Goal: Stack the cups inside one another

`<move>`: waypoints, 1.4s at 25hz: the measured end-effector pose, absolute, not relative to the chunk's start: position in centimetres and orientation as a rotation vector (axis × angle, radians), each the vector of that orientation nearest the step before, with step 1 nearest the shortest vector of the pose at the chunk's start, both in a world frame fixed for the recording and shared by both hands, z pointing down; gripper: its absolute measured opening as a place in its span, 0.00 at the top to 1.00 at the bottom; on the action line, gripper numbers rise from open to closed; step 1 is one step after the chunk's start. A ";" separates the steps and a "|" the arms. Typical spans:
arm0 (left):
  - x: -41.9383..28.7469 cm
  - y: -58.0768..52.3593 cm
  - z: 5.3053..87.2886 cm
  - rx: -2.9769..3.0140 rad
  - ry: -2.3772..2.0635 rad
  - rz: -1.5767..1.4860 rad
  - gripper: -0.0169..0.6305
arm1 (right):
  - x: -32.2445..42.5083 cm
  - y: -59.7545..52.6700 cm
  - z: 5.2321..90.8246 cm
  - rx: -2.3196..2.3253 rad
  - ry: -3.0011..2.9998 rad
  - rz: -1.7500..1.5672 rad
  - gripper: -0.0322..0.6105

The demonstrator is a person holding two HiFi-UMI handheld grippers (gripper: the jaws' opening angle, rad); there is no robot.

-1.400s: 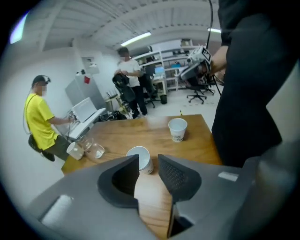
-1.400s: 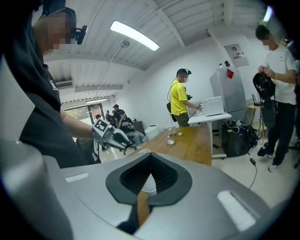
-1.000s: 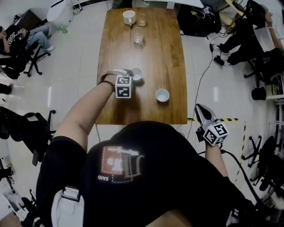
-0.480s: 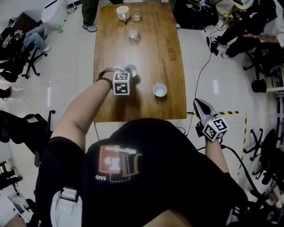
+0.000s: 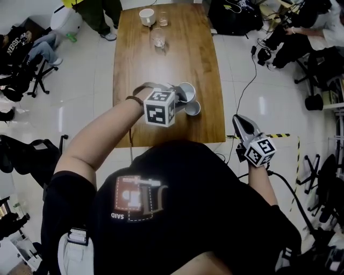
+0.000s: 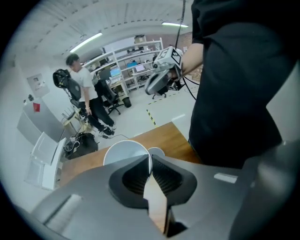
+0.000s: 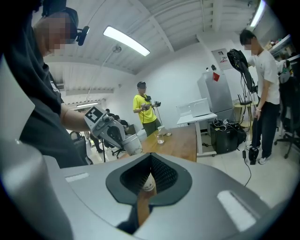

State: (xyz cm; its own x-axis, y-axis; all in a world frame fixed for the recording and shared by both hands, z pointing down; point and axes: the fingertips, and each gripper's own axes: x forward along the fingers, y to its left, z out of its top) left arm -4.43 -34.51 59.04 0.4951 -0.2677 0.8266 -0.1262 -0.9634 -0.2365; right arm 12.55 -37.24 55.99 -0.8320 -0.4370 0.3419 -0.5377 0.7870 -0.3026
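Grey plastic under a black-and-white marker cube is what we see nearest: our right gripper [image 5: 243, 128], off the right edge of the long brown wooden worktop [image 5: 204, 64]. Its jaws are pressed together on nothing. The forearm lies low by our side and the gripper slants slightly downward. We judge it is parked there to leave the other hand room.

A little farther out, our left gripper [image 5: 179, 94] pinches the thin rim of a small white round cup [image 5: 186, 90], the cup wall caught between the pads. That grip leaves the cup's base free to drop into another cup. Our left arm reaches forward and across our body, and the gripper points steeply down. The cup hangs clear of the wood, just above and beside a second small white cup [image 5: 193, 109]. That one stands upright near the worktop's front right corner, and we take it for the receiver.

At the far end stand a clear glass tumbler [image 5: 157, 36], another clear glass [image 5: 161, 20] and a larger white cup [image 5: 145, 16], well apart from both grippers.
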 end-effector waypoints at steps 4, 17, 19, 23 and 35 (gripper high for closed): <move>-2.3 -32.5 61.0 -2.536 0.178 -1.531 0.94 | 13.2 -37.3 55.8 0.769 -2.725 0.571 0.93; -1.1 -33.8 65.9 -2.499 0.285 -1.587 0.80 | 14.3 -36.7 56.8 0.778 -2.699 0.592 0.93; -1.4 -34.5 65.1 -2.514 0.374 -1.546 0.76 | 14.1 -37.0 56.7 0.773 -2.703 0.586 0.93; -4.5 -35.3 60.3 -2.644 0.748 -1.342 0.76 | 13.0 -37.4 55.7 0.748 -2.731 0.566 0.93; -27.2 -26.5 52.7 -2.797 2.134 -0.061 0.93 | 5.0 -39.2 52.5 0.531 -2.813 0.460 0.93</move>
State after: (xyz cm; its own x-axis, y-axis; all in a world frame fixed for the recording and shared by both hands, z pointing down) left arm -27.21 -26.54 52.74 0.2894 -0.9241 0.2496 -0.9368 -0.2199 0.2722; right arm 5.04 -39.23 52.53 -0.9046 -0.3124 0.2899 -0.3885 0.8841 -0.2596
